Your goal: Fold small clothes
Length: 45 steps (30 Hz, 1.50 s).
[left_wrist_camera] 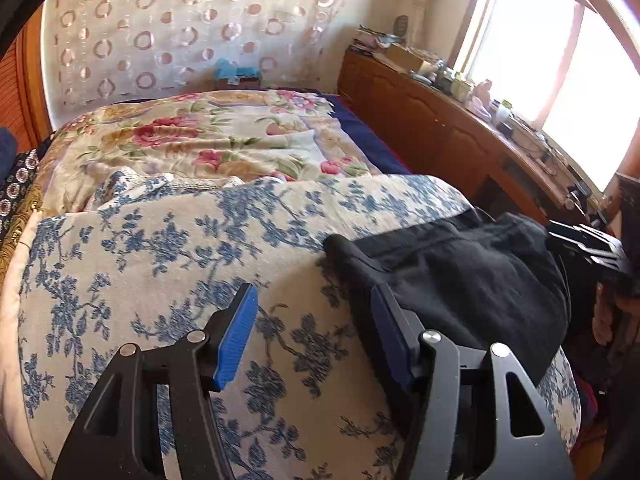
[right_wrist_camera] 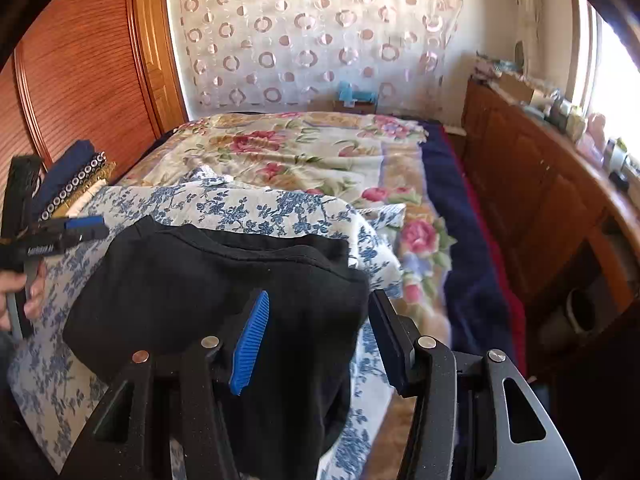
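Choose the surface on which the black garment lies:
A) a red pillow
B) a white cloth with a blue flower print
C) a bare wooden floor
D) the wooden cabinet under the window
B: the black garment rests on the blue-flowered cloth, which shows around its edges in both wrist views.

Matt black knit garment (right_wrist_camera: 208, 280); woven floral cloth (left_wrist_camera: 160, 264); glossy wooden cabinet (left_wrist_camera: 420, 128); ribbed blue plastic pads (right_wrist_camera: 250, 344).

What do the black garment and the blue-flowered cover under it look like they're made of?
Black garment: soft matte knit, probably cotton jersey, with a stitched hem and limp folds. Blue-flowered cover: thicker woven or terry-like cloth, with a coarse nubby surface. Exact fibre can't be told.
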Motion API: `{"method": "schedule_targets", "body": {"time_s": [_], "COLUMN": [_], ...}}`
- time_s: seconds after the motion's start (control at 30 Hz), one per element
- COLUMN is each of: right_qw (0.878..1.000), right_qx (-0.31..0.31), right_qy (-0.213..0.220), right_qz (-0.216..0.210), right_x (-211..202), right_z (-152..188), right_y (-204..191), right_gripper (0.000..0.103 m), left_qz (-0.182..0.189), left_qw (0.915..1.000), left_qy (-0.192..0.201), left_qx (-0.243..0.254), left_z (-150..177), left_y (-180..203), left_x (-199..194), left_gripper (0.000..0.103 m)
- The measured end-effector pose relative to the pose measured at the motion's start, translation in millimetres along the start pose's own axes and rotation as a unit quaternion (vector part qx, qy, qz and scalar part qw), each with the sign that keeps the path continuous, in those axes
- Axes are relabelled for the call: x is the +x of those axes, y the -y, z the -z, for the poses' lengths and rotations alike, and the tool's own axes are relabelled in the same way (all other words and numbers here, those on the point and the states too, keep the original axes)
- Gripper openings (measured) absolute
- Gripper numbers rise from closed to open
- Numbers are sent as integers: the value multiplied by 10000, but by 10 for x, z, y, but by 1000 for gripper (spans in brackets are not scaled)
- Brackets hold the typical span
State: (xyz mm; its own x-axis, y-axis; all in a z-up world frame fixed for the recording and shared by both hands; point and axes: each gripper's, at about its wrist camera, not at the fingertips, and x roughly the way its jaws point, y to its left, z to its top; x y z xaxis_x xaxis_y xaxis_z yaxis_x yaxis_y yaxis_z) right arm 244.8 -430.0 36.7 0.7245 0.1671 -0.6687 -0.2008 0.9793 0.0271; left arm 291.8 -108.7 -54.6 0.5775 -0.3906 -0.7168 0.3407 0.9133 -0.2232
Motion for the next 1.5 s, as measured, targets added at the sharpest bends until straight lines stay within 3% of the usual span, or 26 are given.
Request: {"method": "schedule_targets", "body": {"time_s": [0.13,0.3,0.5,0.57,0.6,0.7,0.77,0.8,0.87,0.93,1.03,1.17,1.5], "right_qw": [9995,9979,9967,9965,9959,9949,9952,9945,9961,9984,9998,9995,9930], "right_qx": [155,379,572,551,626,726,690,665,541,225,5,-220,-688], "right_qy": [-254,-503,-511,-522,-521,-510,-503,-502,-462,-371,-177,183,955], "right_qz": [-145,-149,-279,-340,-384,-486,-474,-631,-516,-356,-75,134,68], "right_x": [152,327,354,385,378,393,377,367,357,320,234,9,-486], "right_z": [1,55,73,102,102,146,162,159,163,176,176,140,-183], "right_y": [31,63,44,16,40,56,28,11,-62,-169,-260,-400,-894], "right_gripper": [54,61,61,61,61,61,58,43,38,27,21,20,19], "left_qz": [267,402,601,635,714,788,925,976,1070,1075,949,1076,1012], "left_qw": [9993,9981,9969,9967,9960,9951,9938,9932,9924,9926,9945,9938,9907], "left_qy": [-247,-429,-496,-508,-535,-592,-616,-628,-598,-563,-425,-127,847], "left_qx": [104,156,130,67,50,57,-2,-35,-59,-15,136,248,327], "left_z": [87,167,172,160,156,152,149,139,132,130,126,51,-96], "left_y": [132,231,320,344,358,398,379,366,367,383,462,527,346], "left_x": [61,167,266,284,292,299,288,286,256,238,160,-104,-1021], "left_gripper": [60,60,60,57,46,38,31,27,23,21,19,18,17]}}
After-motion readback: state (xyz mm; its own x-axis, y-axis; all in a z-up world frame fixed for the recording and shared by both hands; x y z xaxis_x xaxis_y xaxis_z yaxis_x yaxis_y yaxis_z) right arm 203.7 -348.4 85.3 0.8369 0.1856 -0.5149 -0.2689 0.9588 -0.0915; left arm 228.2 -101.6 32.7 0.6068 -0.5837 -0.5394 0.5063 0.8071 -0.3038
